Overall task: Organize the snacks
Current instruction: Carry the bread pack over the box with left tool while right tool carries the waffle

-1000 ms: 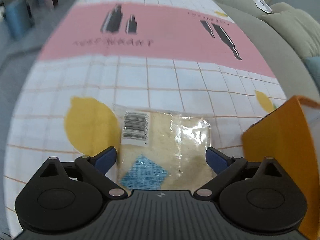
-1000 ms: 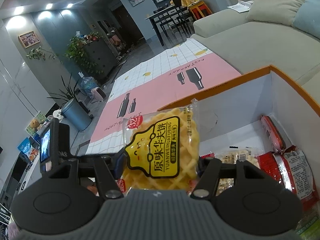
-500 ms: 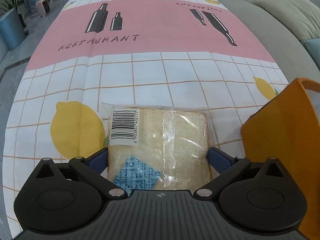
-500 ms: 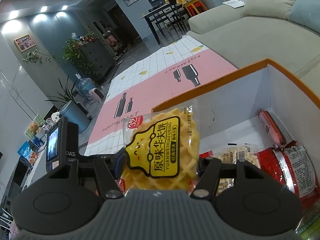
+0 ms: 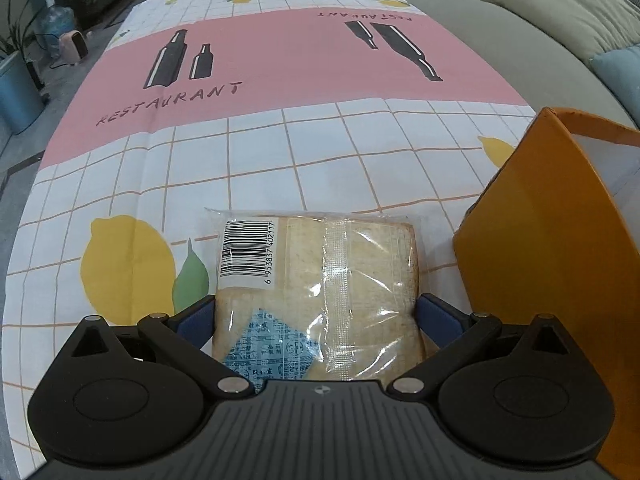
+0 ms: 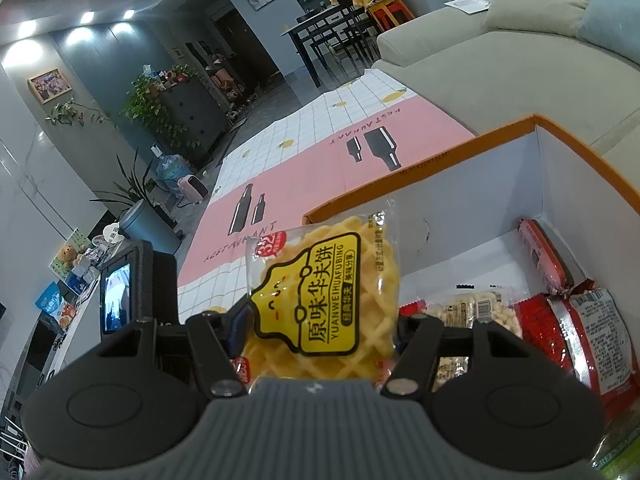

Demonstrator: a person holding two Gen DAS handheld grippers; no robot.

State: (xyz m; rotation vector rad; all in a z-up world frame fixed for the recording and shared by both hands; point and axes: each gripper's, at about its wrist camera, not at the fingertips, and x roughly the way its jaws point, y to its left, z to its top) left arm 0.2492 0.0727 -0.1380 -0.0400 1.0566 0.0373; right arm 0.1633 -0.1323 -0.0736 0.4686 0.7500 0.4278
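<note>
My left gripper [image 5: 316,316] is shut on a clear-wrapped bread slice packet [image 5: 320,276] with a barcode label, held just above the tablecloth, left of the orange box [image 5: 552,248]. My right gripper [image 6: 320,324] is shut on a yellow waffle packet [image 6: 324,300] and holds it upright over the near-left part of the open orange box [image 6: 460,188]. Inside the box lie a red sausage stick [image 6: 544,256], a puffed-rice bar packet [image 6: 476,308] and a red snack packet [image 6: 576,336].
The table carries a pink and white checked cloth [image 5: 280,80] with lemons and bottle prints. A beige sofa [image 5: 560,20] runs along the right side. The left gripper's body with its small screen [image 6: 124,296] shows in the right wrist view.
My left gripper has closed on the bread packet and lifted it a little, tilting the view up. My right gripper has shifted slightly over the box with the waffle packet held.
</note>
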